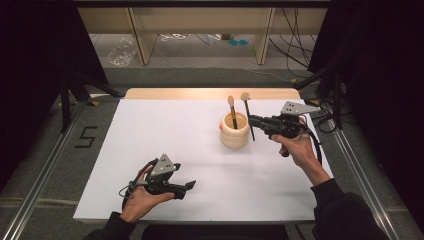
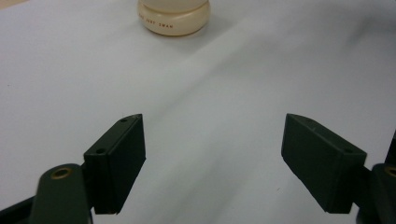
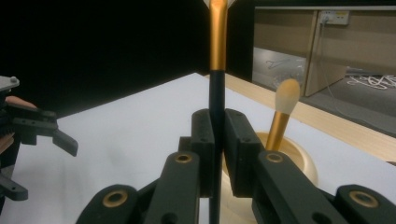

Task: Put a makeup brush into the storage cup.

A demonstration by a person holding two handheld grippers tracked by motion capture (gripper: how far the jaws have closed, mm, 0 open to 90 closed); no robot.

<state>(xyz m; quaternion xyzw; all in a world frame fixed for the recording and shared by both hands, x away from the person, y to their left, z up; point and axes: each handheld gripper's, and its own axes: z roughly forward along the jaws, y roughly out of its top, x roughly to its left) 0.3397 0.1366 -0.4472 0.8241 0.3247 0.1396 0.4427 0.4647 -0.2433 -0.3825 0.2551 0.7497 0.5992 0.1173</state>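
Black-handled, with a gold ferrule, the makeup brush [image 3: 215, 98] stands upright, pinched at its handle between the closed jaws of the right gripper [image 1: 256, 121]. In the high view we see it just beside the cream holder [image 1: 234, 131], on the side nearest that gripper, its lower tip below the rim outside the wall and its head above the jaws. We judge the step in hand to be setting this brush into the holder. To do it well, we lift until the tip clears the rim, carry it level over the opening, keep the handle vertical, then lower and release only once the tip rests inside.

A second brush [image 1: 232, 111] already leans in the holder, beyond our jaws in the right gripper view; it narrows the free opening, so we aim for the near side of the cup to avoid knocking it. The holder may slide or tip if the handle strikes its wall.

The left gripper [image 1: 187, 186] hovers with jaws apart and nothing between them, well away across the white table [image 1: 150, 150], facing the holder and clear of the path.
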